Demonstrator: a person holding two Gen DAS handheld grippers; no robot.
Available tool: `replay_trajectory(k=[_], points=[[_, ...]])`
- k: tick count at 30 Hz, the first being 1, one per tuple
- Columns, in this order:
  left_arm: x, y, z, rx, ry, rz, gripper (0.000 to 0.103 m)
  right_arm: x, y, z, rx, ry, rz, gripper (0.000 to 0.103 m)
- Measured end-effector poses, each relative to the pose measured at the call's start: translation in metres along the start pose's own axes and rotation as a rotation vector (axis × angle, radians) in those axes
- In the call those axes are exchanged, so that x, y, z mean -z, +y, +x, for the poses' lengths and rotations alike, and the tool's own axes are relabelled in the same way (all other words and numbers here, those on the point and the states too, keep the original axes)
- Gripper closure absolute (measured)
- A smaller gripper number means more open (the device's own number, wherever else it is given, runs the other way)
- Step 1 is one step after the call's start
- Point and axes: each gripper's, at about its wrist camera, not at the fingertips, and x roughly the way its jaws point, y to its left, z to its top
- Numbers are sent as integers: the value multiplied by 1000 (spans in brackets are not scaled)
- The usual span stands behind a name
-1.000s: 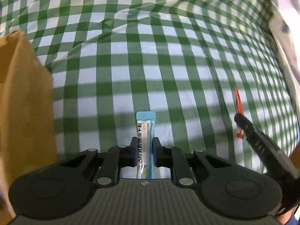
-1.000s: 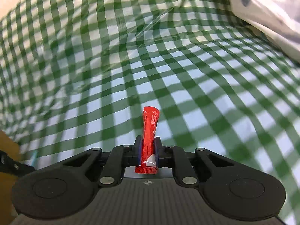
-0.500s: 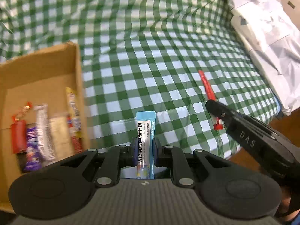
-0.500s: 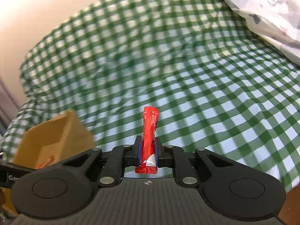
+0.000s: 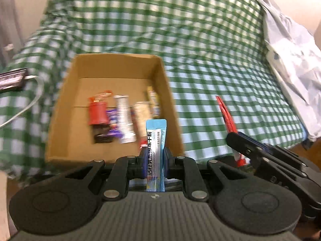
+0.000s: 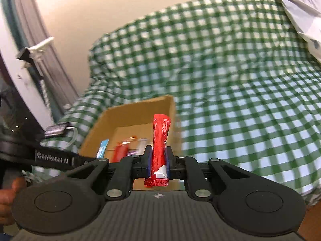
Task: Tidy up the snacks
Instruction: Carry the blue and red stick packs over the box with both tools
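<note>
Grip is firm on both sides: the left gripper (image 5: 155, 156) is clamped on the blue sachet (image 5: 155, 140), the right gripper (image 6: 158, 160) on the red sachet (image 6: 160, 136). Carry each one past the near wall of the cardboard box (image 5: 60, 104), then release low over the bare floor beside the snacks (image 5: 120, 118) already inside, not on the checkered cloth (image 5: 220, 64) farther off.
</note>
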Motion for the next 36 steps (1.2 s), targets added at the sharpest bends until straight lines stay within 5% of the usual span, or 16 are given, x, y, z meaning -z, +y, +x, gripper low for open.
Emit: replay_trajectory(k=[14,36], points=[[51,55,-67,-77,-85,-133,86,25,59,-44,-100,9,-145,89],[50,75,-63,-67,-81,-193,86,28,63,-42,-64,52,-183,89]])
